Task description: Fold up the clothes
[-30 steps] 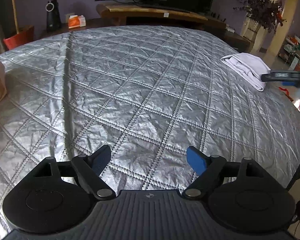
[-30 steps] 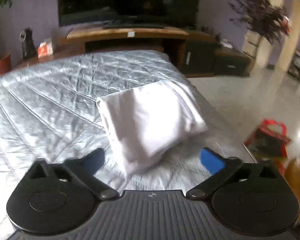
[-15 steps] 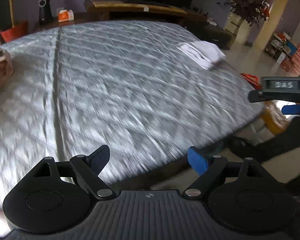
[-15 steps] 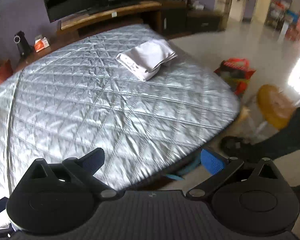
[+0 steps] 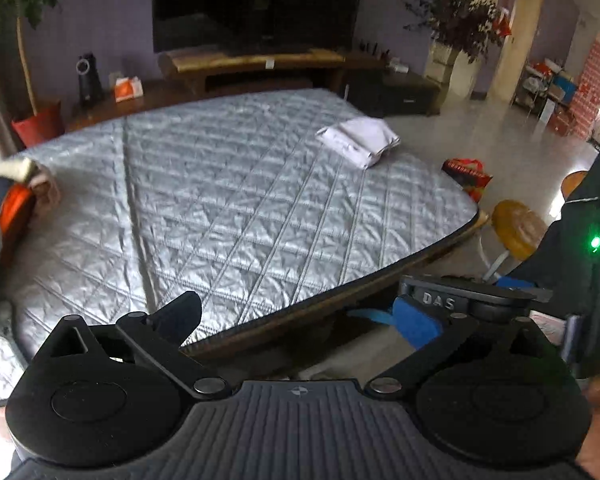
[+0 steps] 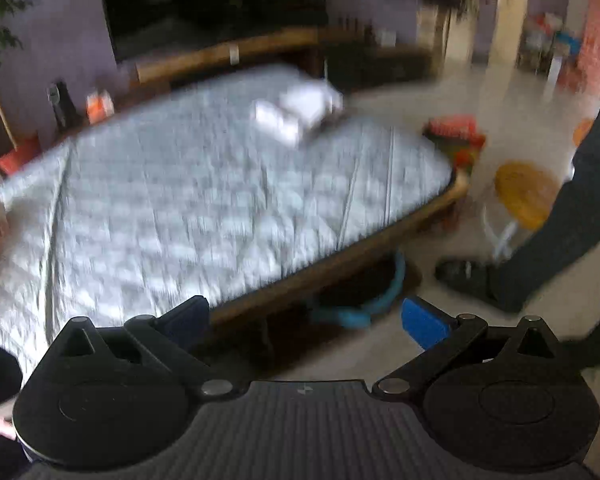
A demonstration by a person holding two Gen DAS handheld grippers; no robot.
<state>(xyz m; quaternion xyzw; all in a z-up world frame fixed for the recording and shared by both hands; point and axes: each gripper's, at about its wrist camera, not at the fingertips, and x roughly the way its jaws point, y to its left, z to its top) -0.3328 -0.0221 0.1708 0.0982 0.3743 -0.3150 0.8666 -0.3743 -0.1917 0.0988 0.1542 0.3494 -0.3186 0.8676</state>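
Folded white garment (image 5: 360,140), upper right of the quilted silver mattress (image 5: 228,208), set near the far corner, apparently to keep the middle free. Left gripper (image 5: 296,316), lower centre, jaws opening wide, nothing between them. Right gripper (image 6: 306,320) likewise spread and empty, over the mattress edge.

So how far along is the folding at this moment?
Done: one white garment lies folded near the far corner of the quilted bed. In hand: nothing; the left gripper is opening on air, the right gripper is open and empty. Left: bunched clothes at the bed's left edge look unfolded.
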